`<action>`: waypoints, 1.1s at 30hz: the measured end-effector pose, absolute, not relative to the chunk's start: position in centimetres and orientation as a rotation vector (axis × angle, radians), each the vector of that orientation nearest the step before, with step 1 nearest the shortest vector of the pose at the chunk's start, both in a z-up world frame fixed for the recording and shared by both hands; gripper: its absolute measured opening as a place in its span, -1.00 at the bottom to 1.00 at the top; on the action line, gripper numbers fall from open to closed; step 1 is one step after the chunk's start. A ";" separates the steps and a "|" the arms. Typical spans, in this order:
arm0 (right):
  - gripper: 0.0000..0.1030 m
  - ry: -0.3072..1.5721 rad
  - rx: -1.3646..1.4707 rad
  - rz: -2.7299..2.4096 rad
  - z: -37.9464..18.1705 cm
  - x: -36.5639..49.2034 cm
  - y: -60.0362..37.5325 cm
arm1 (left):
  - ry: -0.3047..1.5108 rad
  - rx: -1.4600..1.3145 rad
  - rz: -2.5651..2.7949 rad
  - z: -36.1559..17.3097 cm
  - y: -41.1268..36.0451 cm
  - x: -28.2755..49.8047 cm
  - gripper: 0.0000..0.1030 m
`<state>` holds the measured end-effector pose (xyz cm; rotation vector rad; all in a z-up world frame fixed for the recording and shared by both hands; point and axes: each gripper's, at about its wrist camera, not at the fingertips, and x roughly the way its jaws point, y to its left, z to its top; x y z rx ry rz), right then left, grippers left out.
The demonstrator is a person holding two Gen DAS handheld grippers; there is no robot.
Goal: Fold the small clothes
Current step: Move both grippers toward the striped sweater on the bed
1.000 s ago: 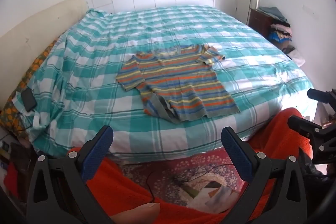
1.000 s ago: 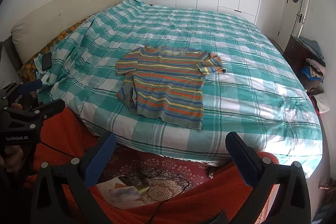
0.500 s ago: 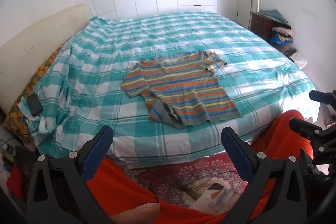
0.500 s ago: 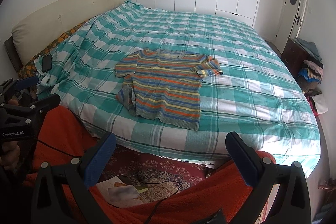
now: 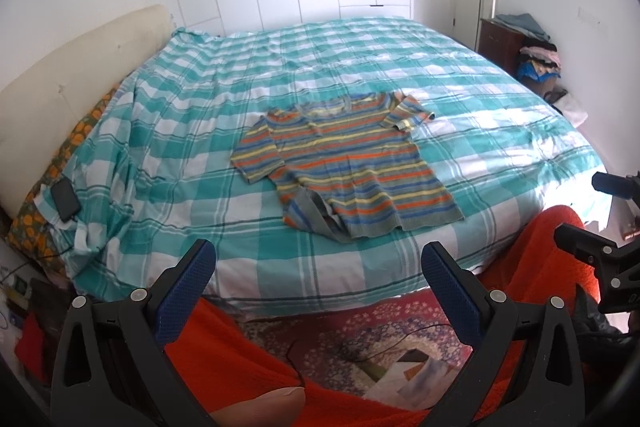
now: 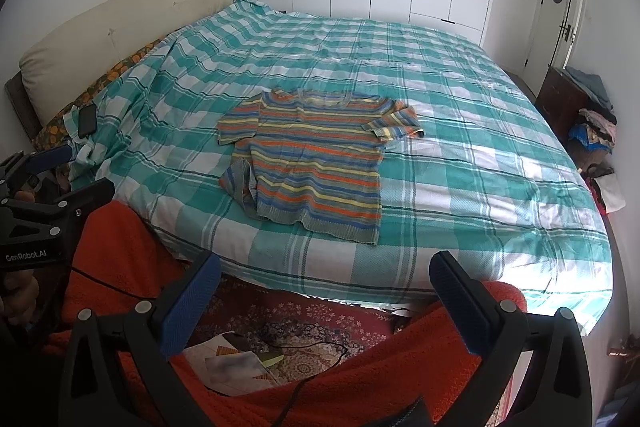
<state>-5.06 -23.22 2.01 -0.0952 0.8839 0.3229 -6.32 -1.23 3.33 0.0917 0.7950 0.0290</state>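
The left gripper (image 5: 318,269) has a black plastic frame with triangular cut-outs, silver round screws and textured blue pads on its fingers (image 5: 187,289); the right gripper (image 6: 325,285) is built alike; white "GenRobot.AI" lettering marks one black body; bare skin and orange-red knitted fabric show beneath

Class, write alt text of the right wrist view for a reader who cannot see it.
A striped T-shirt lies spread on a teal checked bed, one hem corner rumpled. The open right claw hangs short of the bed, over an orange blanket.
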 end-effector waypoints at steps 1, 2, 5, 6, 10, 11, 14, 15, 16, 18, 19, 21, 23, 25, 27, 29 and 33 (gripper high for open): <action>1.00 0.888 -0.096 0.322 1.9 -4.9 -23.2 | 0.799 0.093 0.029 3.3 -1.3 -6.1 0.99; 1.00 0.892 -0.096 0.322 1.8 -4.7 -23.2 | 0.802 0.095 0.029 3.2 -1.3 -5.8 0.99; 1.00 0.904 -0.095 0.323 1.6 -4.2 -23.2 | 0.808 0.097 0.030 3.1 -1.2 -5.2 0.99; 1.00 0.906 -0.096 0.323 1.6 -3.9 -23.1 | 0.808 0.097 0.031 3.1 -1.1 -4.9 0.99; 1.00 0.914 -0.108 0.320 1.3 -3.1 -22.8 | 0.814 0.101 0.029 2.8 -1.0 -4.4 0.99; 1.00 0.917 -0.111 0.321 1.2 -3.0 -22.8 | 0.822 0.103 0.027 2.6 -1.1 -4.2 0.99; 1.00 0.941 -0.117 0.326 0.5 -2.3 -22.5 | 0.851 0.102 0.024 1.8 -0.9 -3.3 0.99; 1.00 0.949 -0.118 0.328 0.2 -2.1 -22.4 | 0.859 0.101 0.025 1.5 -1.1 -3.0 0.99; 1.00 0.957 -0.119 0.331 0.0 -1.8 -22.3 | 0.868 0.099 0.027 1.2 -1.0 -2.7 0.99; 1.00 0.971 -0.120 0.334 -0.5 -1.1 -22.1 | 0.883 0.097 0.029 0.7 -1.1 -2.1 0.99; 1.00 0.981 -0.120 0.335 -0.8 -0.7 -22.1 | 0.893 0.096 0.029 0.3 -1.1 -1.7 0.99; 1.00 0.998 -0.119 0.336 -1.3 0.0 -22.0 | 0.909 0.099 0.027 -0.3 -1.2 -1.1 0.99; 1.00 1.011 -0.117 0.337 -1.9 0.6 -21.8 | 0.930 0.104 0.024 -1.1 -1.3 -0.3 0.99; 1.00 1.035 -0.115 0.339 -2.9 1.6 -21.7 | 0.963 0.111 0.021 -2.3 -1.4 0.8 0.99; 1.00 1.068 -0.110 0.340 -4.1 2.8 -21.5 | 0.997 0.119 0.020 -3.4 -1.6 1.9 0.99; 1.00 1.106 -0.103 0.344 -5.5 4.0 -21.2 | 1.028 0.130 0.022 -4.4 -1.7 3.0 0.99; 1.00 1.162 -0.094 0.364 -7.8 6.3 -20.5 | 1.064 0.141 0.026 -5.7 -1.9 4.9 0.99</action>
